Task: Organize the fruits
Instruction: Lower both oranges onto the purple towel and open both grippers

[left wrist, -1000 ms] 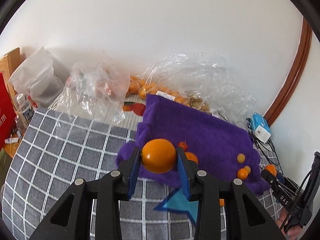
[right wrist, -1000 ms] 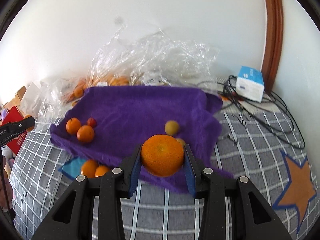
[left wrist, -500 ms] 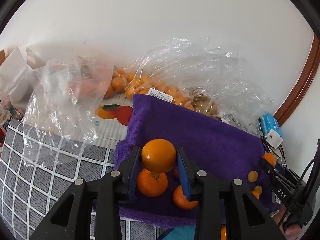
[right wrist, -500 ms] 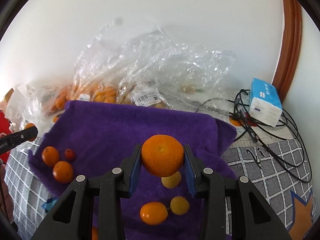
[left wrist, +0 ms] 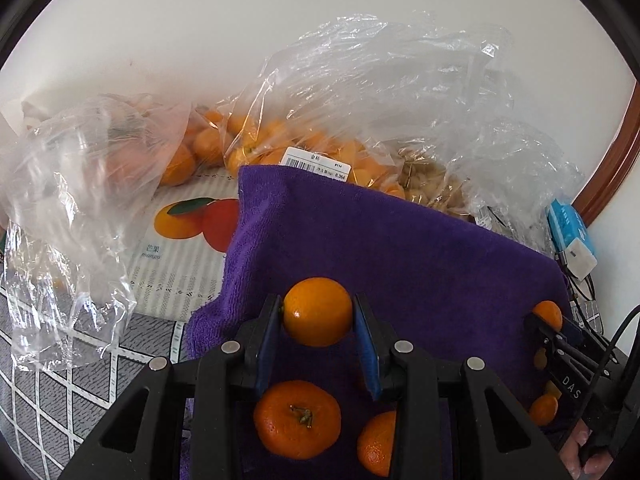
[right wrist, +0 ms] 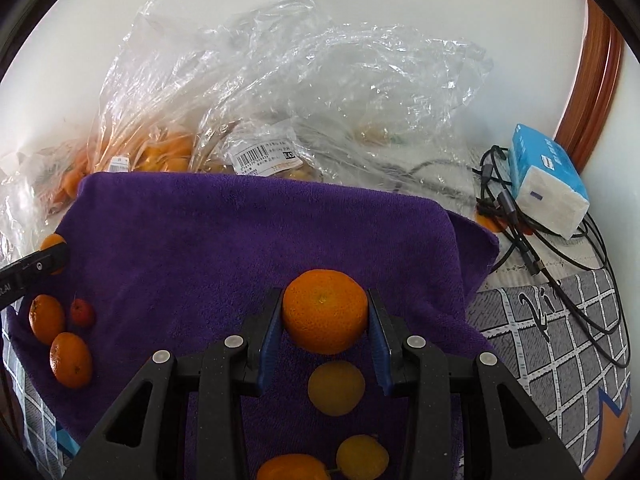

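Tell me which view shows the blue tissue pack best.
The right wrist view: the tissue pack sits whole beside the tangled cables. The left wrist view catches it only squeezed at the right edge, partly behind a plastic bag.

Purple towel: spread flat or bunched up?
Mostly spread: the purple towel lies open under loose oranges, with its right edge rumpled over the grey checked cover.

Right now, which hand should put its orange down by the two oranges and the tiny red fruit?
Left, probably. Its jaws hold an orange right above those oranges; the right gripper hangs farther across the purple towel.
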A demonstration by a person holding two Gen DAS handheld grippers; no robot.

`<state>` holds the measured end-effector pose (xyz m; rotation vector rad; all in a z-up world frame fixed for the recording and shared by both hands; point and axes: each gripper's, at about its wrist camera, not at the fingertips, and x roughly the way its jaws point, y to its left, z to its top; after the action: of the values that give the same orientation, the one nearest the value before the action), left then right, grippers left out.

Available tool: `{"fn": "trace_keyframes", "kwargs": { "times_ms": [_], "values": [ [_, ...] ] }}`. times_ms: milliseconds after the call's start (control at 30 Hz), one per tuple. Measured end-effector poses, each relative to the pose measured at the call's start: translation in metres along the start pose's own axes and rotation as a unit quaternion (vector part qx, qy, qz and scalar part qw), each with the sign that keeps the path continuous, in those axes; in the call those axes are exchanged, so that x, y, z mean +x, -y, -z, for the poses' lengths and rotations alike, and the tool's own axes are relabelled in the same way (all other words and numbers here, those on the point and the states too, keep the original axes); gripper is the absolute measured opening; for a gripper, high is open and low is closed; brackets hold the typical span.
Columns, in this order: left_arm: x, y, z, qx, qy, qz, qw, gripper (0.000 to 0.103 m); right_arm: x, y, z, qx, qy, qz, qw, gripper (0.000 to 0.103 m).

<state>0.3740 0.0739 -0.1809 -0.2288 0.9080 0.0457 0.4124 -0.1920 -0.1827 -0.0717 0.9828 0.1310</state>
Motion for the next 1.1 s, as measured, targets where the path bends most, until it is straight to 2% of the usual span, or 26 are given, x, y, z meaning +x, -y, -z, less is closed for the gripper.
{"fn": "trace_keyframes", "kwargs": {
  "times_ms": [133, 433, 500, 533, 567, 600, 733, 1000, 1100],
  "values": [
    [0.004, 0.003, 0.003, 0.012, -0.01, -0.007, 0.9999, 0.034, 0.008, -0.001, -0.001, -0.002, -0.025, 0.008, 1.0, 0.039],
    [0.015, 0.01, 0.006, 0.026, -0.022, -0.019, 0.9992, 0.034, 0.011, 0.005, -0.001, 0.013, -0.034, 0.007, 0.999, 0.04],
    [0.014, 0.012, 0.006, 0.034, -0.021, -0.023, 0.9989, 0.037, 0.009, 0.004, -0.001, 0.011, -0.031, 0.011, 0.999, 0.045],
    [0.014, 0.012, 0.005, 0.037, -0.019, -0.024, 0.9988, 0.043, 0.006, 0.003, 0.0, 0.009, -0.027, 0.014, 0.999, 0.048],
    [0.011, 0.014, 0.005, 0.041, -0.015, -0.025, 0.9987, 0.051, 0.001, 0.002, 0.001, 0.008, -0.02, 0.016, 1.0, 0.054],
    [0.009, 0.015, 0.004, 0.045, -0.011, -0.024, 0.9986, 0.053, -0.004, 0.002, 0.002, 0.008, -0.014, 0.016, 1.0, 0.058],
    [-0.007, 0.023, 0.001, 0.062, 0.009, -0.023, 0.9978, 0.054, -0.031, -0.002, 0.01, 0.002, 0.013, 0.02, 1.0, 0.066],
    [-0.064, 0.03, -0.003, 0.057, 0.066, -0.004, 0.9962, 0.055, -0.092, 0.004, 0.028, 0.009, 0.053, 0.043, 0.998, 0.066],
    [-0.088, 0.027, 0.005, 0.056, 0.08, 0.004, 0.9952, 0.055, -0.119, 0.012, 0.033, 0.005, 0.075, 0.081, 0.994, 0.067]
  ]
}}
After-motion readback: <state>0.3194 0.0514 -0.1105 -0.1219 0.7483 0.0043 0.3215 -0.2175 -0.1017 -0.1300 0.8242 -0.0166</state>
